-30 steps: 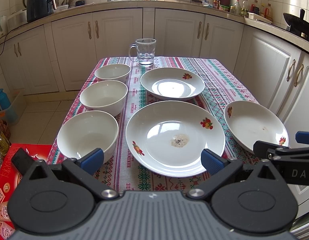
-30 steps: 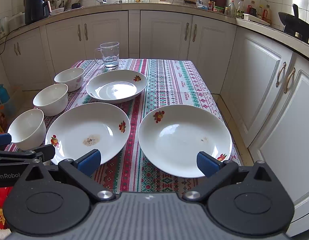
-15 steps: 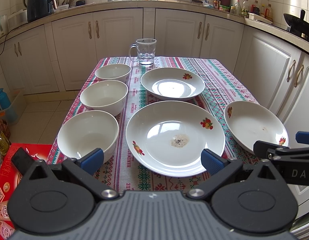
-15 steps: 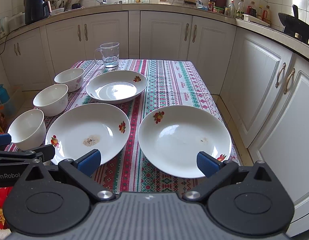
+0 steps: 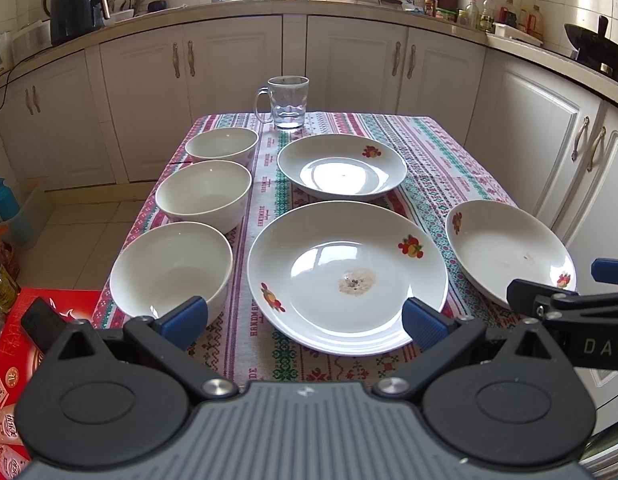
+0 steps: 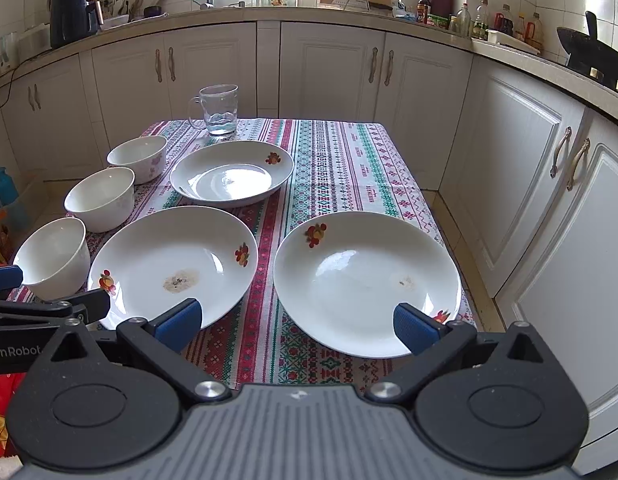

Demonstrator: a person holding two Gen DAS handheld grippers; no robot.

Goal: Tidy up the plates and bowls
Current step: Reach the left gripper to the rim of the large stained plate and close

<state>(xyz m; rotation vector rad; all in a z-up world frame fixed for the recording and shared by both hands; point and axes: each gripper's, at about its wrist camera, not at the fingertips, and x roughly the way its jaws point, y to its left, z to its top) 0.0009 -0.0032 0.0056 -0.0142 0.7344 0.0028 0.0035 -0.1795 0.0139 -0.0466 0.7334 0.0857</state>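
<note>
Three bowls; three plates

The tablecloth carries repeated woven "HANDMADE" lettering. The right gripper body reads "DAS". The left gripper body reads "GenRobot", its first letter cut off.

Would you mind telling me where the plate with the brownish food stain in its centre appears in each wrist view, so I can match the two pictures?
Left wrist view: the stained plate lies at centre, just ahead of the open left gripper.
Right wrist view: the same stained plate lies lower left, beside the other near plate.
Shared landmark: the glass mug at the table's far end.
</note>
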